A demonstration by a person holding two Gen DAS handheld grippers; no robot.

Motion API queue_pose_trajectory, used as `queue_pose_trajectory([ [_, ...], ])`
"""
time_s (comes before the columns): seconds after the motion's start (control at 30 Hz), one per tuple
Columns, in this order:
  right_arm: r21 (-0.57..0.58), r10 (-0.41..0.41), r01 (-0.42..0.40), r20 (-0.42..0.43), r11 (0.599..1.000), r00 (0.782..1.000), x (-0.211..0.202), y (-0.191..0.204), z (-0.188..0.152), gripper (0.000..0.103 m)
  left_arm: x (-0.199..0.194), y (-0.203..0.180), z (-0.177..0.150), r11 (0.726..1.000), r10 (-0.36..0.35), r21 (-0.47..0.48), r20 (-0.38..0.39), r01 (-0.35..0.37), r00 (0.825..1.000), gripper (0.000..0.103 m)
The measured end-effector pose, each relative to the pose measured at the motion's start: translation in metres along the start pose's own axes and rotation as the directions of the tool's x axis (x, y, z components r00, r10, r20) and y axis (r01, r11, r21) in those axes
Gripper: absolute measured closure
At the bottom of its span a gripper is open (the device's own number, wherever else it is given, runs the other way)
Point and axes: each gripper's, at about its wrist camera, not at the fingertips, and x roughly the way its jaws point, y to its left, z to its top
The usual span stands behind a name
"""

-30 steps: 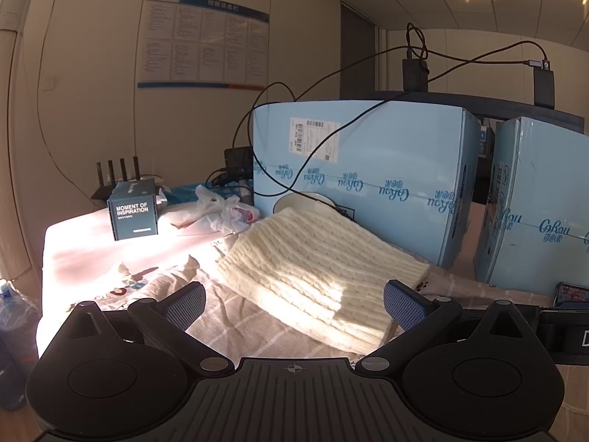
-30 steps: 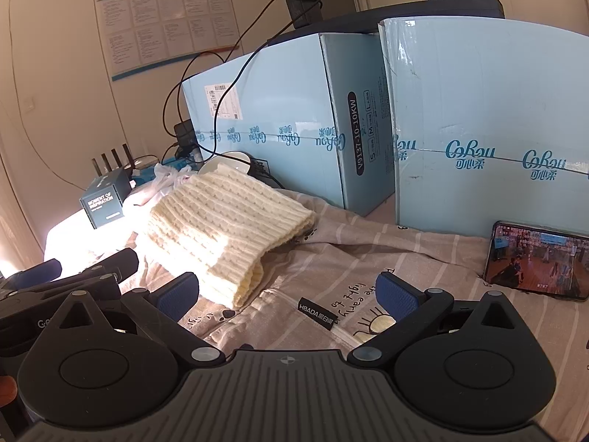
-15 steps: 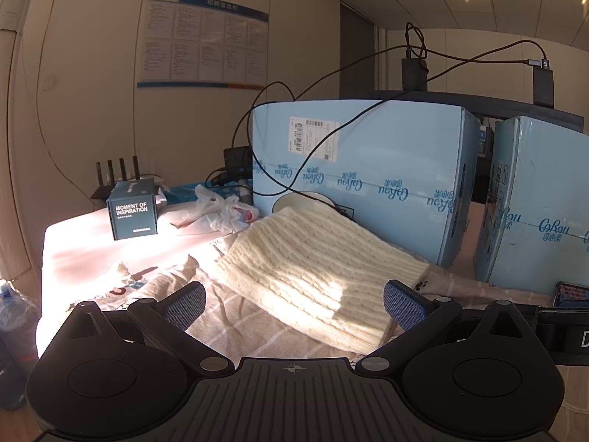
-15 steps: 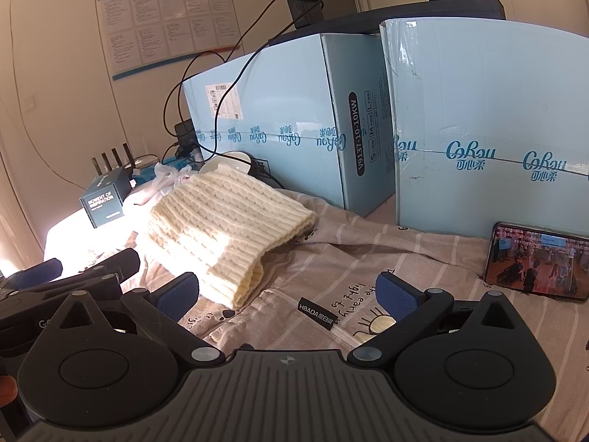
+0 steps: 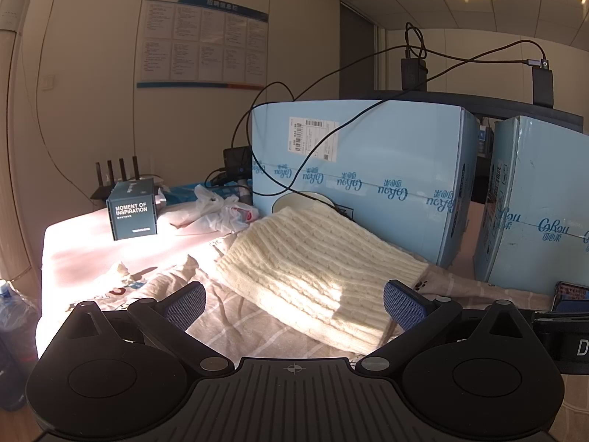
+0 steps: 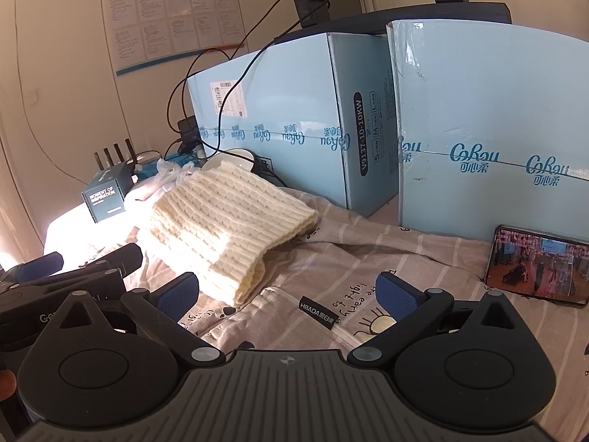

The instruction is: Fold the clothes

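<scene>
The cream knitted sweater (image 5: 313, 258) (image 6: 224, 221) lies folded on a striped beige cloth (image 5: 235, 316) (image 6: 368, 258) that covers the bench, and its far end rests partly over a white bowl (image 5: 302, 200) (image 6: 235, 156). Sunlight falls across the near part of the knit. The left hand-held gripper (image 5: 292, 305) is above the cloth, just in front of the near edge of the sweater; its blue-padded fingers (image 5: 184, 304) are spread wide and they hold nothing. The right hand-held gripper (image 6: 287, 294) is also spread wide and empty, and it is over the cloth near the right corner of the sweater, close to a small black label (image 6: 318, 311) sewn on the fabric. In the right wrist view the left hand-held gripper (image 6: 55, 272) is seen at the lower left, beside the sweater. Behind the sweater two large light blue cartons (image 5: 360, 184) (image 6: 287, 121) stand side by side, and black cables (image 5: 294, 154) hang over the first one. A phone (image 6: 537, 267) with a lit screen leans against the second carton (image 6: 497, 129). To the left of the sweater there are a crumpled white plastic bag (image 5: 217, 213), a small dark box (image 5: 132, 210) (image 6: 105, 199) with white letters, and a router (image 5: 116, 178) with four antennas. A poster (image 5: 202, 40) (image 6: 173, 18) hangs on the wall.
</scene>
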Motion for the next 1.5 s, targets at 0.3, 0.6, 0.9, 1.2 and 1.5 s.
queue_pose_trajectory([
  [0.3,-0.005,-0.001,0.001,-0.001,1.000,1.000,0.0003,0.0006,-0.0003,0.000,-0.0002,-0.0003,-0.0002,1.000,0.001,-0.001,0.001,-0.001,1.000,0.000],
  [0.6,-0.006,-0.005,0.005,-0.002,1.000,1.000,0.0004,0.0015,-0.0011,0.000,-0.0006,-0.0005,-0.0001,1.000,0.001,-0.001,0.000,-0.001,1.000,0.000],
  [0.9,-0.005,-0.008,0.008,-0.004,1.000,1.000,0.0007,0.0010,-0.0007,0.000,0.0001,-0.0021,-0.0006,1.000,-0.004,0.002,-0.002,0.004,1.000,0.000],
  [1.2,-0.013,-0.008,0.008,-0.007,1.000,1.000,0.0006,0.0015,-0.0011,0.000,-0.0003,-0.0025,-0.0003,1.000,-0.007,0.001,-0.002,0.007,1.000,0.000],
  [1.5,-0.013,-0.010,0.010,-0.007,1.000,1.000,0.0010,0.0008,-0.0008,0.000,0.0003,-0.0025,-0.0009,1.000,-0.006,0.002,-0.005,0.006,1.000,0.000],
])
